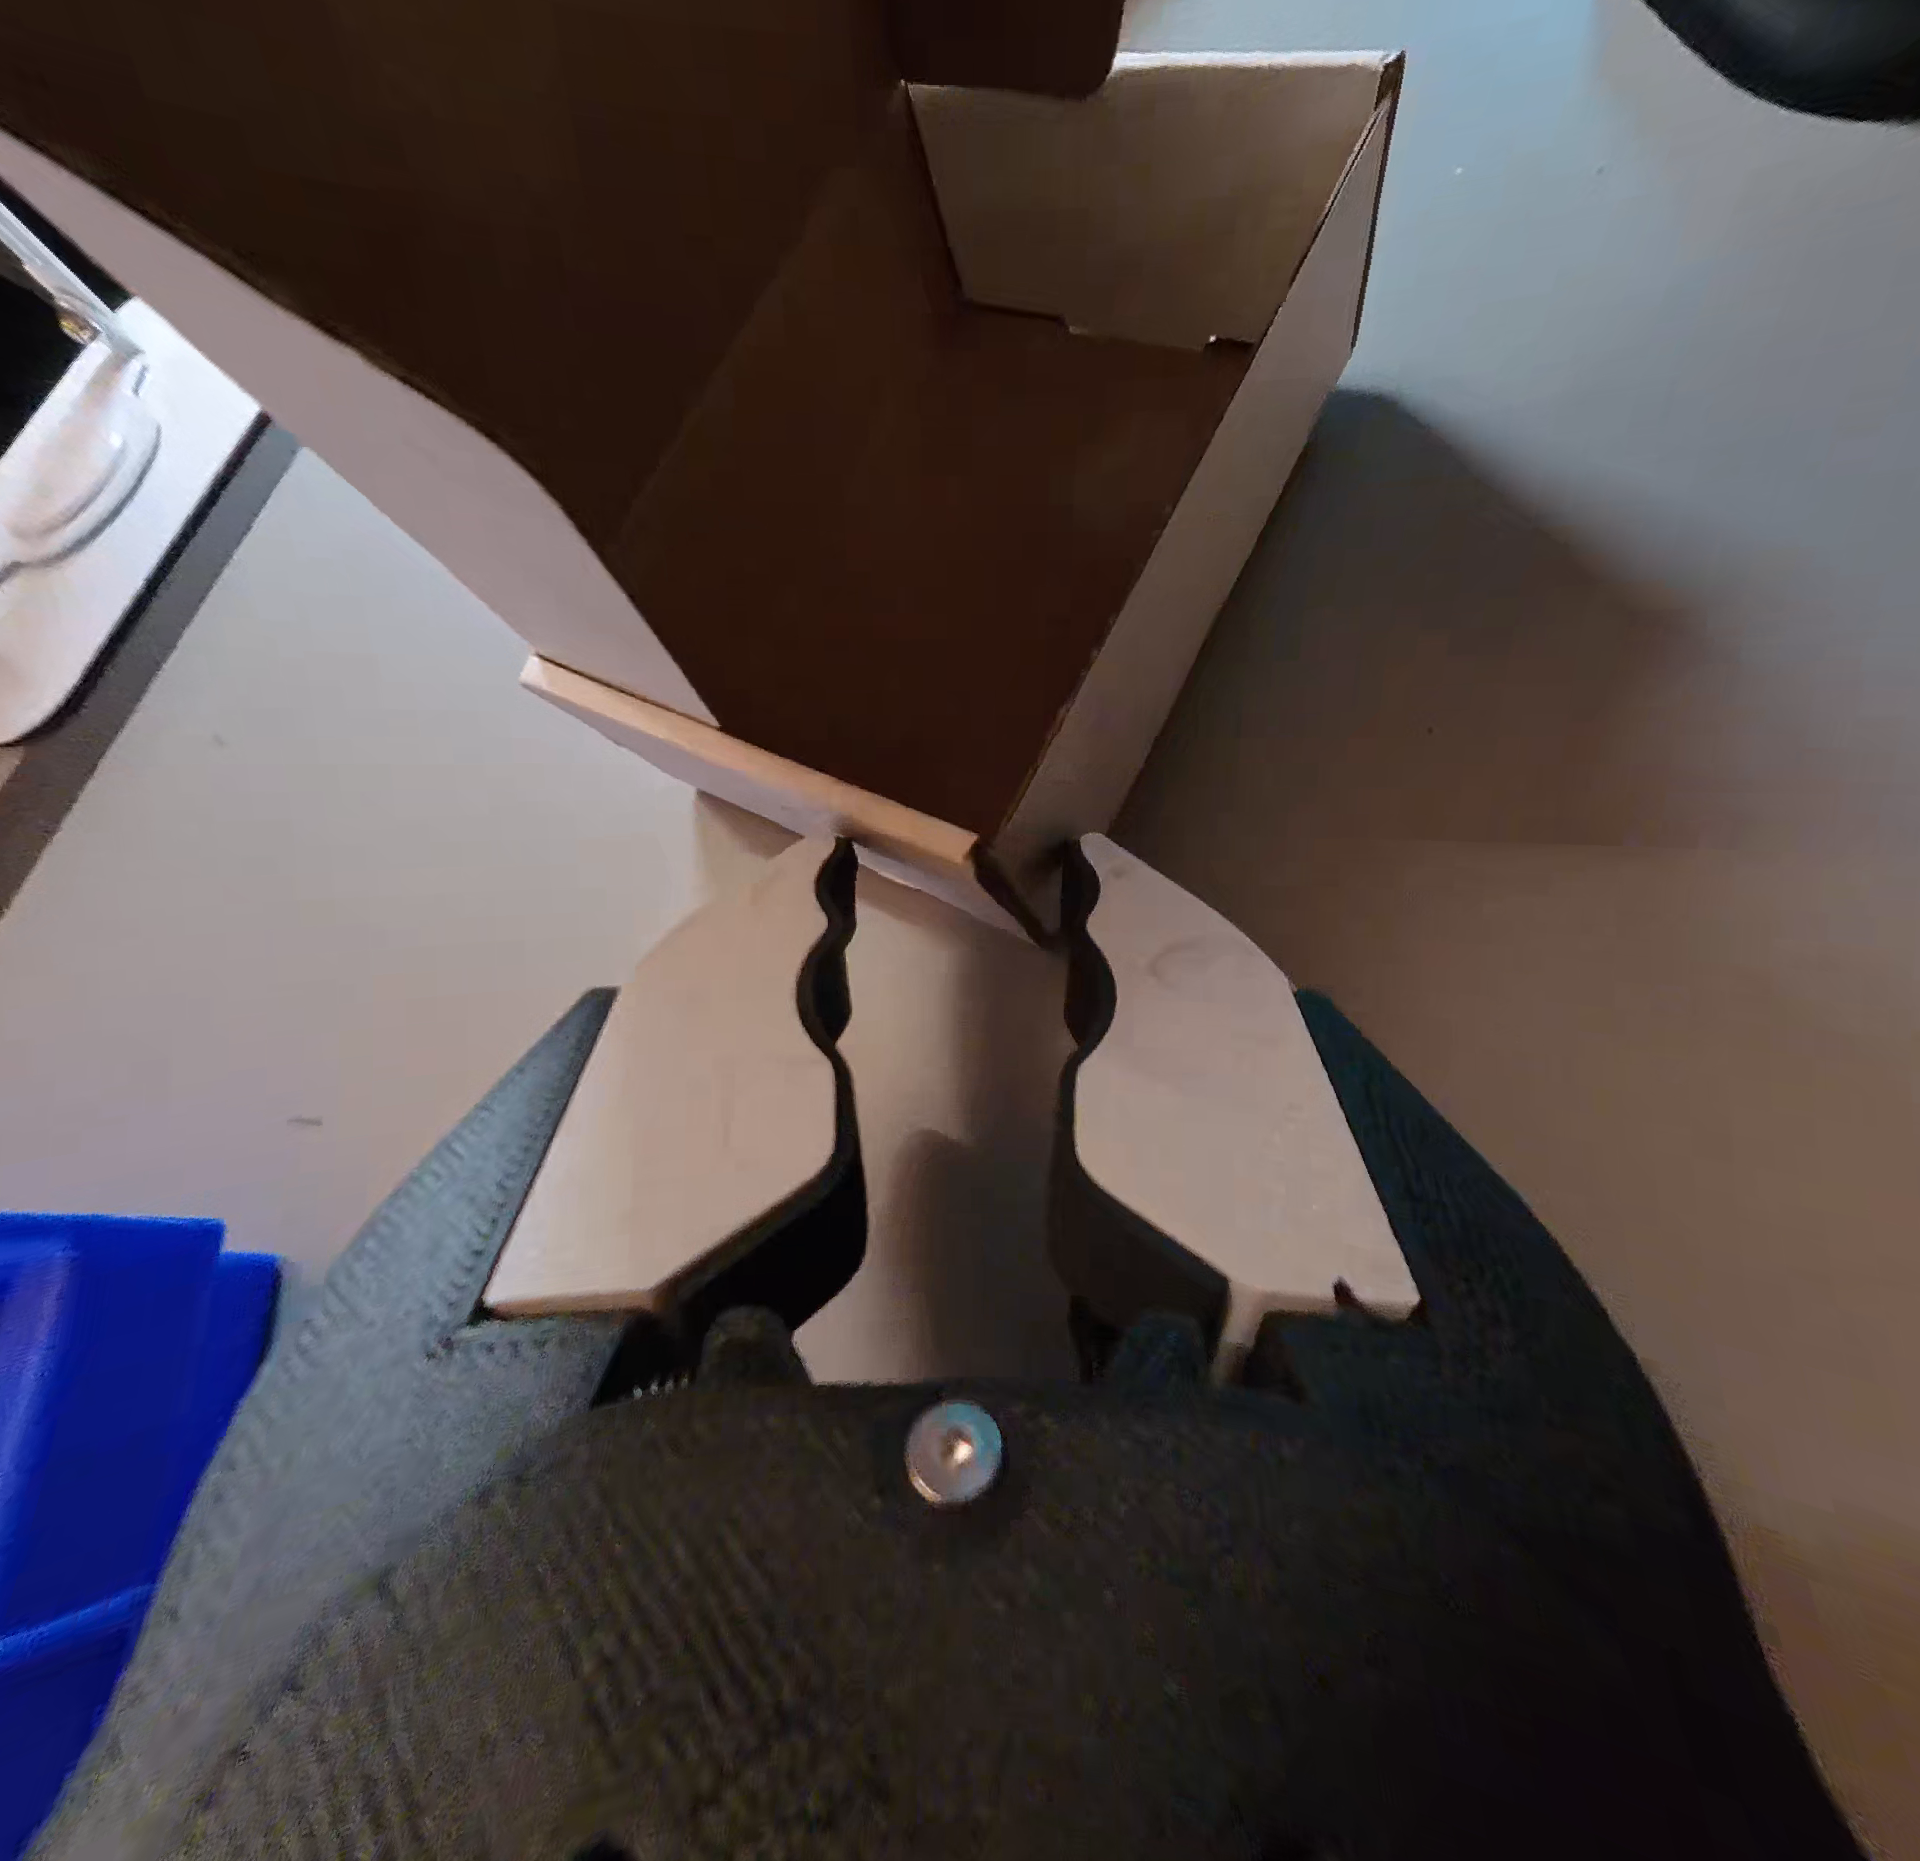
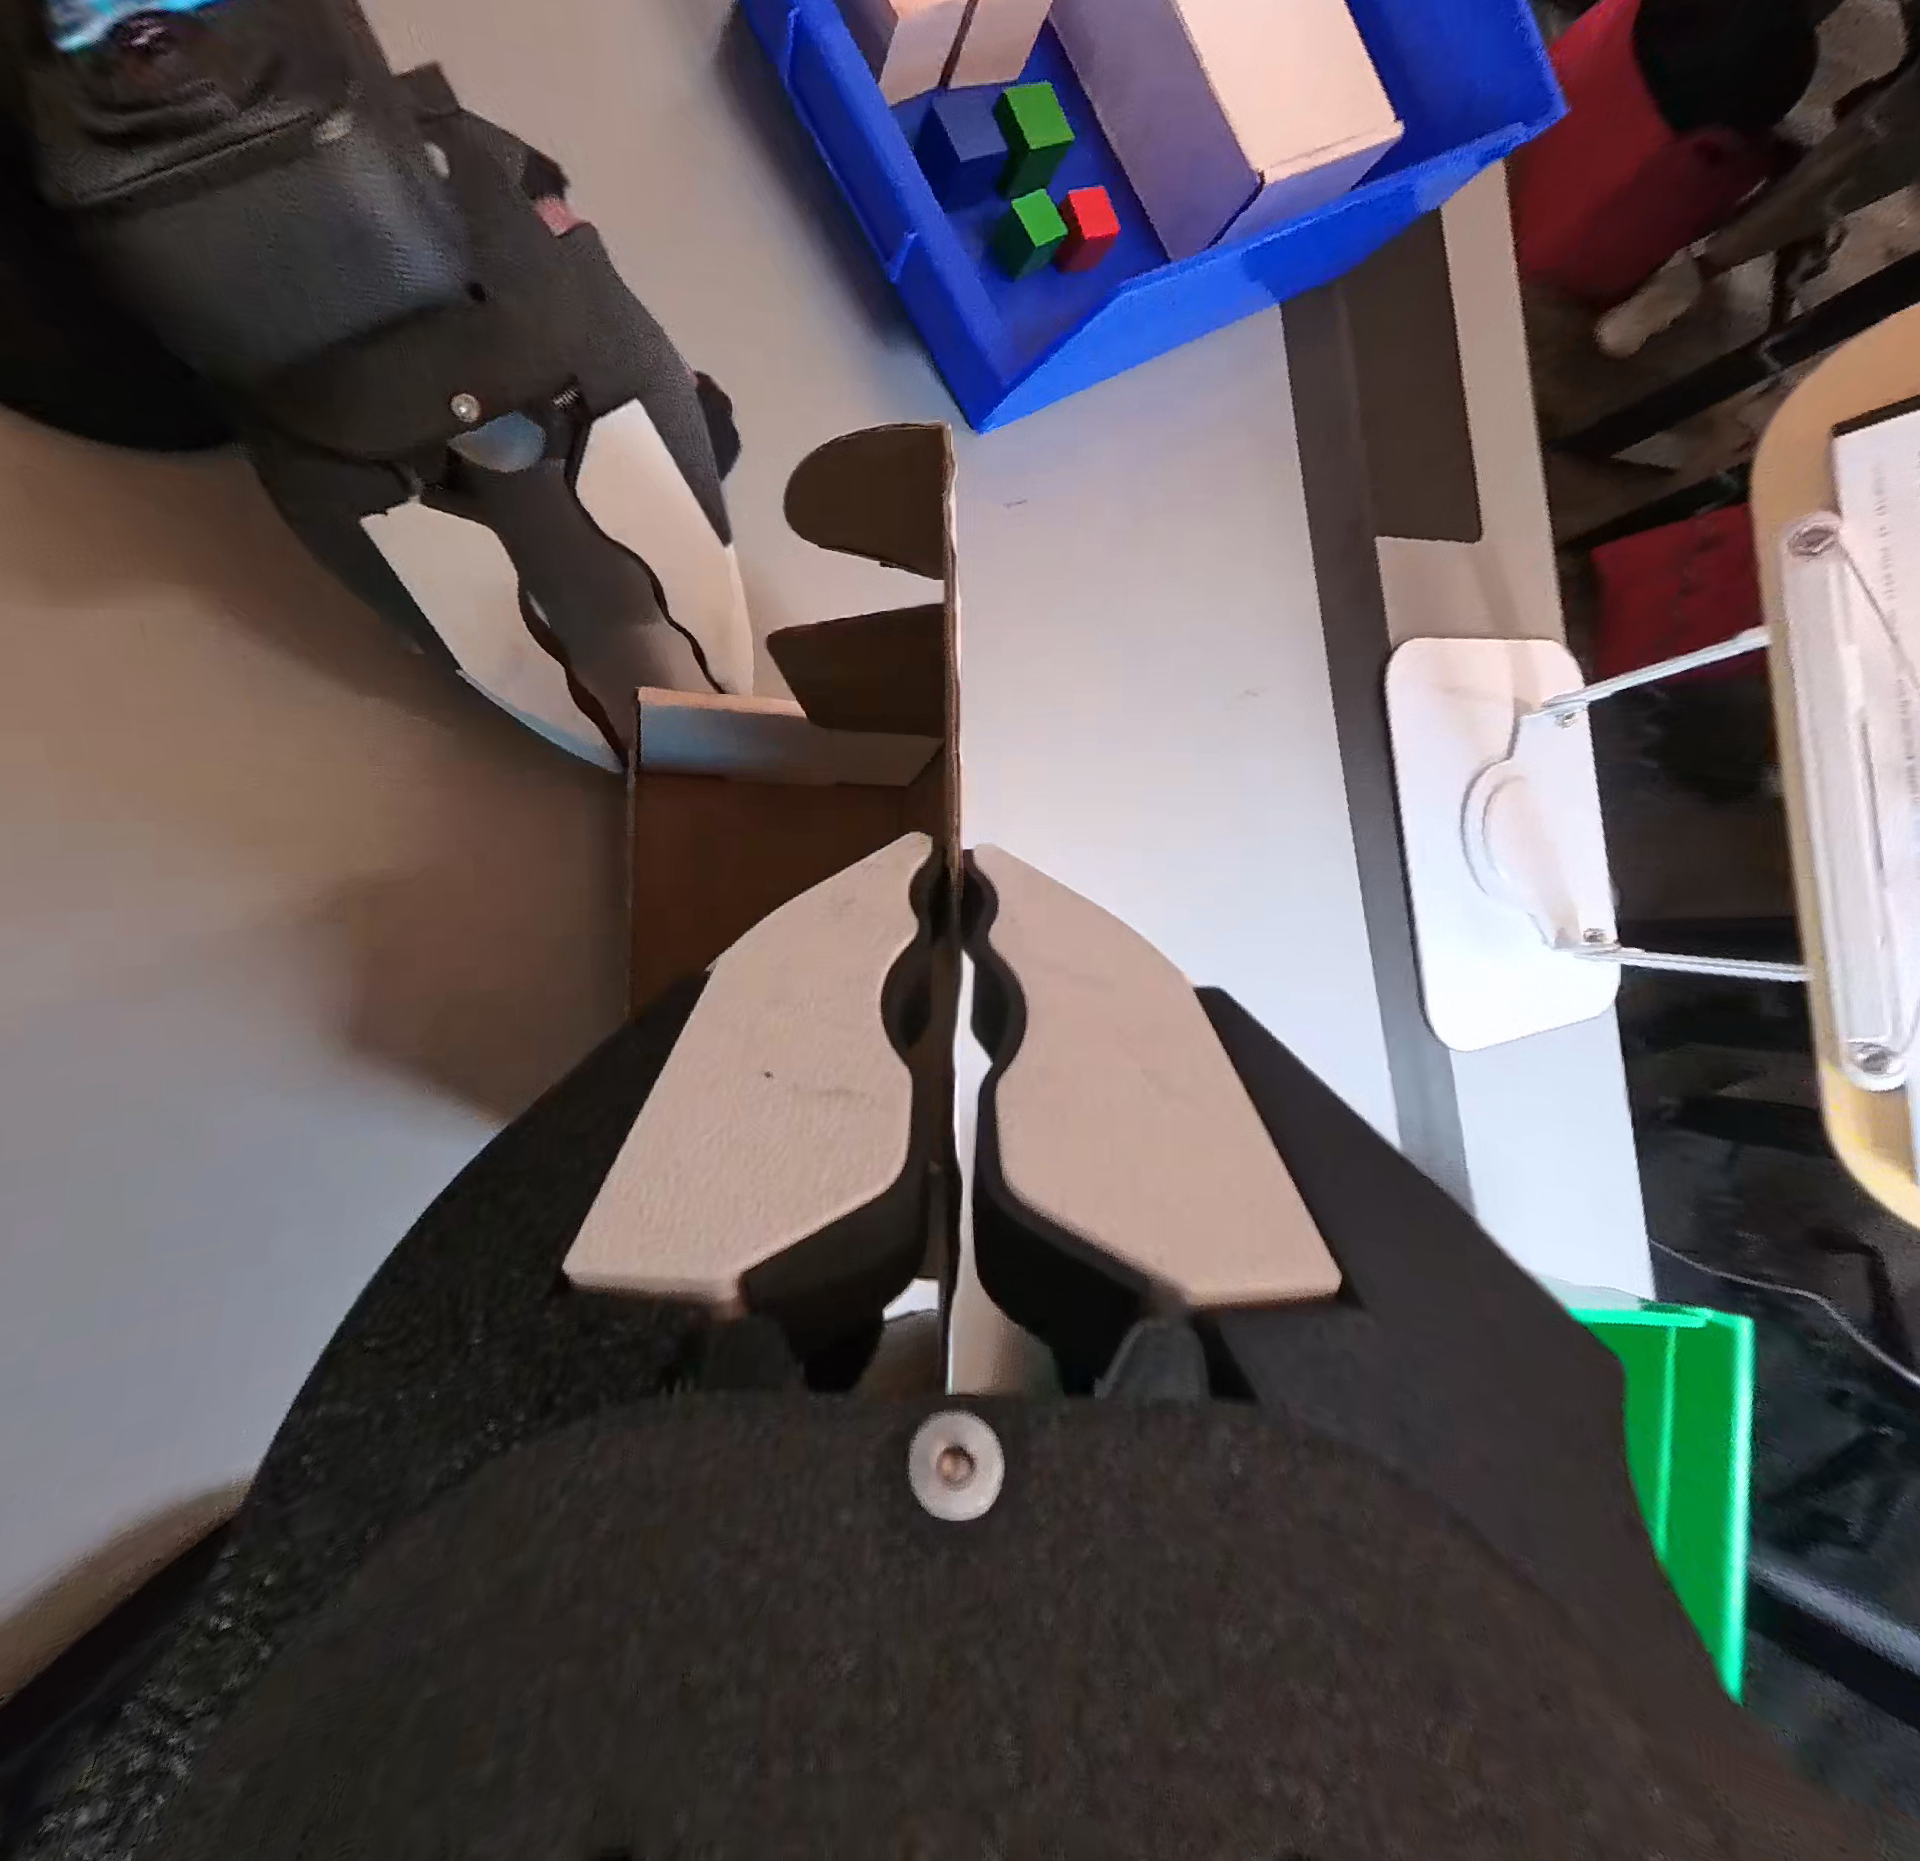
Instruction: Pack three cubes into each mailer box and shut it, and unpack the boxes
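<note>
Right claw [image 2: 954,881] clamped on mailer box [image 2: 769,855] lid; left claw [image 1: 956,861] apart at corner.

The open white-and-brown mailer box [image 1: 1039,481] is made of matt cardboard, brown and raw inside, smooth and pale outside. The left gripper [image 1: 956,902] is built of black, ridged printed plastic with smooth pale finger plates; a shiny metal screw [image 1: 954,1453] is set in its body. The right gripper [image 2: 954,892] is finished in grainy matt black. Far off, 4 painted cubes [image 2: 1034,175] are held in a glossy blue plastic bin [image 2: 1382,222]. The grey table [image 1: 1558,772] looks smooth and matt.
</note>
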A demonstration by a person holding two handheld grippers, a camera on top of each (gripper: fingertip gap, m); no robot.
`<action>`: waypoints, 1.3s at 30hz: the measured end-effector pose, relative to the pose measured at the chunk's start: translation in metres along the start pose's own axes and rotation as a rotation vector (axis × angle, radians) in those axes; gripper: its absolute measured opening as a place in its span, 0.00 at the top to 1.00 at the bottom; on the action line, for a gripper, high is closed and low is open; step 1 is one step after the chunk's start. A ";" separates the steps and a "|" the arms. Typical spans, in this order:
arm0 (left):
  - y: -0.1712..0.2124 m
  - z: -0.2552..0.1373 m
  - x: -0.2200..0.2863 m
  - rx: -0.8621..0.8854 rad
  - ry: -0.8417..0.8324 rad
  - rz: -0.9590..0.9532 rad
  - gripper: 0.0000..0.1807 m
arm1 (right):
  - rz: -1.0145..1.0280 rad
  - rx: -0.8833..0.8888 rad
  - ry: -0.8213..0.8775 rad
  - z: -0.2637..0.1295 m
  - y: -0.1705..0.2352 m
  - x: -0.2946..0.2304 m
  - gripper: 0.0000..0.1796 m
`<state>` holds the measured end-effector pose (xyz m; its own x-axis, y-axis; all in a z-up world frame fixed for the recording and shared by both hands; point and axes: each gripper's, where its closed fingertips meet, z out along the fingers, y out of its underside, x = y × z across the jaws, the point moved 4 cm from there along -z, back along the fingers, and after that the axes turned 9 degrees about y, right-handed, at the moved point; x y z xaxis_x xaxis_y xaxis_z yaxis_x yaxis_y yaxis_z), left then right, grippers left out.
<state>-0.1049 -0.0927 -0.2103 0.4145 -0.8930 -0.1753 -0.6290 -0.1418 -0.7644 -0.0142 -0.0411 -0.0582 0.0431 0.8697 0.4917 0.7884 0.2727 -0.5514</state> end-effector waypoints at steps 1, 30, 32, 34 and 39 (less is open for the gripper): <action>0.000 -0.002 -0.001 -0.002 -0.008 0.017 0.79 | 0.014 -0.009 -0.018 0.001 0.001 0.002 0.99; -0.016 -0.002 0.033 -0.013 0.074 0.192 0.95 | -0.036 -0.322 0.069 0.122 0.052 0.076 0.96; -0.018 -0.001 0.036 -0.005 0.074 0.196 0.95 | -0.043 -0.346 0.046 0.139 0.061 0.069 0.95; -0.019 -0.001 0.037 0.003 0.075 0.186 0.96 | -0.051 -0.359 0.032 0.151 0.067 0.063 0.94; -0.021 0.000 0.037 0.031 0.088 0.144 0.96 | -0.015 -0.328 0.092 0.151 0.061 0.071 0.89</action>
<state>-0.0760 -0.1228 -0.2004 0.2613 -0.9373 -0.2308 -0.6565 0.0027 -0.7543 -0.0553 0.0997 -0.1585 0.0736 0.8217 0.5651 0.9440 0.1254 -0.3052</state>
